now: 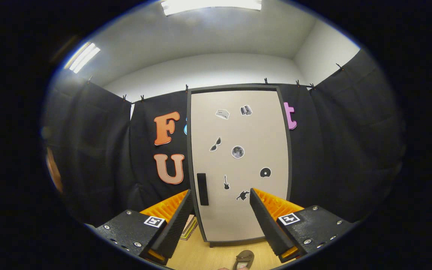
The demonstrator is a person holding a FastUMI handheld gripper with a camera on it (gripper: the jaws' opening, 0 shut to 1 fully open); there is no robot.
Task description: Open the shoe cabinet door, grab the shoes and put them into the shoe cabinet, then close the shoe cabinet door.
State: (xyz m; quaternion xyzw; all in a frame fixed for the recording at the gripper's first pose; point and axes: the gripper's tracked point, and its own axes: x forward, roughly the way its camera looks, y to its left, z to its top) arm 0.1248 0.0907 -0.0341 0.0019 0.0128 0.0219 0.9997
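**Cabinet door closed, claw released and empty**

Room: booth with black cloth hung on clips on both sides of and behind the cabinet. White wall above the cloth, two ceiling lights on. Floor in front of the cabinet is light wood.

Cabinet: upright against the back cloth, straight ahead of the gripper. Pale door in a dark frame, fully shut. Dark vertical handle low on the door's left edge. Small stickers scattered over the door face: guitar, sunglasses, round discs, a few others too small to tell.

Shoe: dark sandal on the floor in front of the cabinet base, nearer than the door, lying between the finger lines and below them.

Some flat stuff on the floor just left of the cabinet base, partly hidden behind the left finger; cannot tell what.

Gripper: fingers spread wide, nothing between them, touching nothing, well short of the cabinet door.
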